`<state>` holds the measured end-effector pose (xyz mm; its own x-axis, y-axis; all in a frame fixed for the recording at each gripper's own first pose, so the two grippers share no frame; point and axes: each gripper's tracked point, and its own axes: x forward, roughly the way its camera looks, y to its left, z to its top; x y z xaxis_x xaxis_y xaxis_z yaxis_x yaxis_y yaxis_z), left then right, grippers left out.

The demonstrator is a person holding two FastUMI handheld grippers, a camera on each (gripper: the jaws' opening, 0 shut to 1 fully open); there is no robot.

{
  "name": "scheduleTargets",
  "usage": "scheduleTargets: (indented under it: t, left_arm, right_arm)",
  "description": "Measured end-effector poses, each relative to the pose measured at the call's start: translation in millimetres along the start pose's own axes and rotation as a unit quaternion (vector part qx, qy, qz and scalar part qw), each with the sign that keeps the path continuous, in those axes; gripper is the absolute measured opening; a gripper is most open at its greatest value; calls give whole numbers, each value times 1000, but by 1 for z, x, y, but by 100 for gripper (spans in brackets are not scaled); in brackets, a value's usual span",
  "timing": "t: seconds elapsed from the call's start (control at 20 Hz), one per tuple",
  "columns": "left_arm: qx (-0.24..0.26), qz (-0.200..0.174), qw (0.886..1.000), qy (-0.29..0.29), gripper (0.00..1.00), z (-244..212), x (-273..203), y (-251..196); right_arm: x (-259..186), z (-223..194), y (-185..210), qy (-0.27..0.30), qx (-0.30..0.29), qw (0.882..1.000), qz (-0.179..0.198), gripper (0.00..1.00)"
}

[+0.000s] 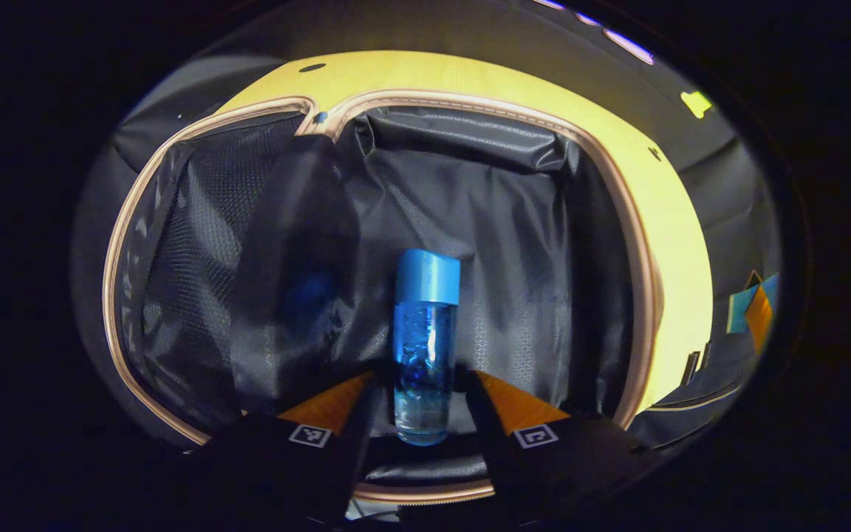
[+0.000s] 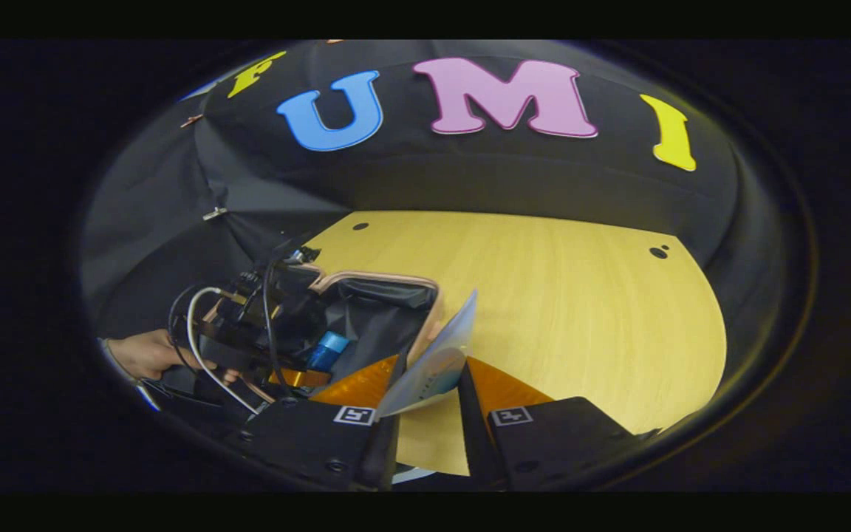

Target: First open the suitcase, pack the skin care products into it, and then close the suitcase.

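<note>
Between the two fingers of the left gripper [image 1: 422,403] stands a blue bottle [image 1: 424,355] with a blue cap; the jaws are partly open and stand close on both sides of the clear lower part of the bottle, but I cannot tell if both fingers really press on it. Bottle and gripper are over the open suitcase [image 1: 470,222], which has a black lining, a mesh pocket [image 1: 189,244] on the left side and a pale zipper edge all around.

From the right gripper view, the right gripper [image 2: 425,399] holds a thin flat packet [image 2: 433,362], light in colour, tilted upward; its lower part sits between the fingers, the jaws nearly closed on it. This gripper is above the table [image 2: 566,310], a light wooden surface with some small dark holes. The suitcase [image 2: 381,310] lies at the left part of this table, and there the left gripper [image 2: 270,325] with cables is over it, a hand [image 2: 145,355] behind it, the blue bottle [image 2: 326,351] under it. Black cloth walls [image 2: 470,177] close the booth behind the table.
</note>
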<state>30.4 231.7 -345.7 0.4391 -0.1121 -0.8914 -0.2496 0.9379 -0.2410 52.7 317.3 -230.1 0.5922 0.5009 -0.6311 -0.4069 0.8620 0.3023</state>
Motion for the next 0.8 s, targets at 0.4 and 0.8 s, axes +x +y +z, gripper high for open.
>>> scheduleTargets:
  t: [0.4,0.8]
  left_arm:
    - [-59,-60,985,-148,89,46,-102,56]
    - [-118,25,979,-162,89,8,-130,198]
  right_arm:
    - [50,-50,87,131,54,984,104,41]
    - [103,-137,102,309,68,948,43,34]
